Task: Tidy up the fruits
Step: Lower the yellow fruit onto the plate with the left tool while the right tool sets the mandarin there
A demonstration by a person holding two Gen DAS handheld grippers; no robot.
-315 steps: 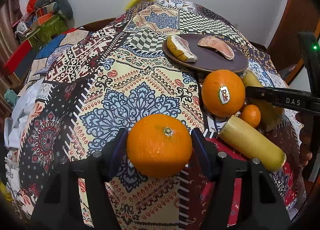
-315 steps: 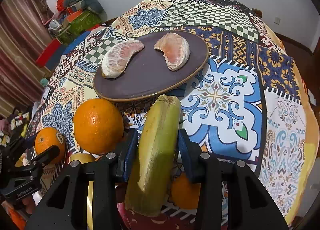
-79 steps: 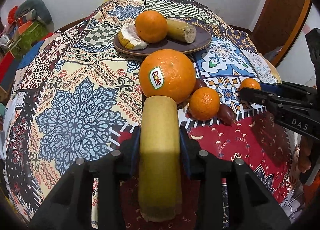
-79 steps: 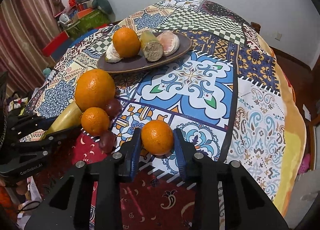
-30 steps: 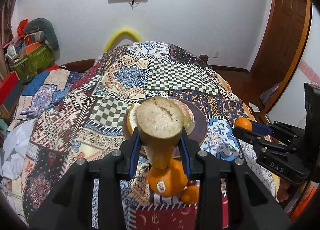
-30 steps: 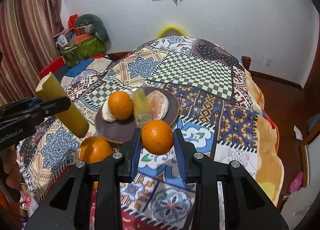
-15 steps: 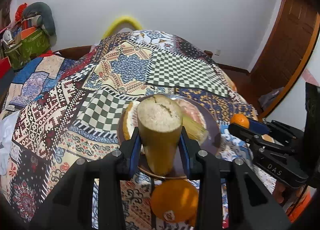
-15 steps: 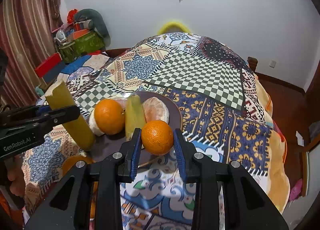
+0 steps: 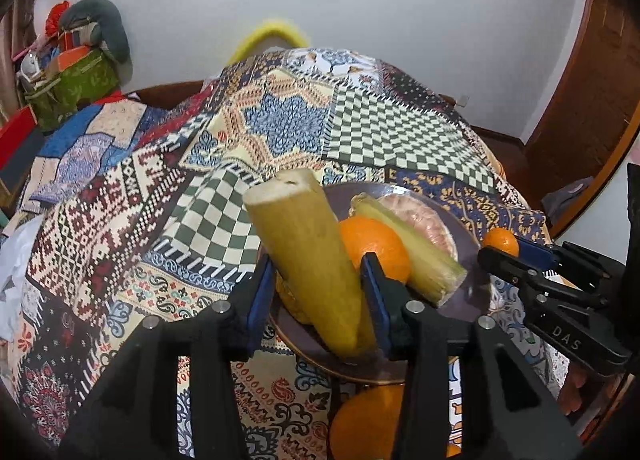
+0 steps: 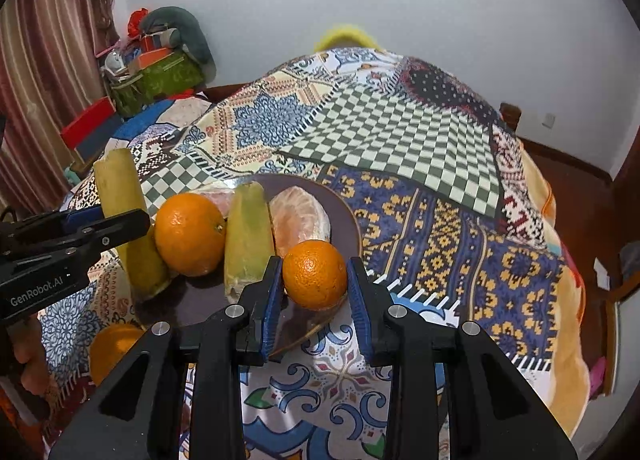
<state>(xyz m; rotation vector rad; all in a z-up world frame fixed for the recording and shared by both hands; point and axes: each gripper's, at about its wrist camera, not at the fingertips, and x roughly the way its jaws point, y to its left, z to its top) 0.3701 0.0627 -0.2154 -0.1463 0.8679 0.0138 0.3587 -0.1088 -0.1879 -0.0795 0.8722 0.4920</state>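
On the patchwork cloth point(image 10: 400, 131), the plate point(image 10: 352, 227) is already loaded with an orange point(image 10: 190, 234), a cane piece point(image 10: 248, 232) and segments, while the left gripper point(image 9: 318, 300) is clamped on another cane stick point(image 9: 308, 256) and the right gripper point(image 10: 314, 294) on a small orange point(image 10: 315, 274), both unplaced above it, with a large orange point(image 9: 368, 424) left on the cloth.

The plate point(image 10: 352, 227) is crowded: big orange point(image 10: 190, 234), green stalk point(image 10: 248, 236) and peeled fruit point(image 10: 300, 219) block its middle; behind it lies bare cloth point(image 10: 400, 131).

yellow stalk point(image 9: 308, 256) tilted over brown plate point(image 9: 466, 236) | small orange point(image 10: 315, 274) at rim, possibly touching
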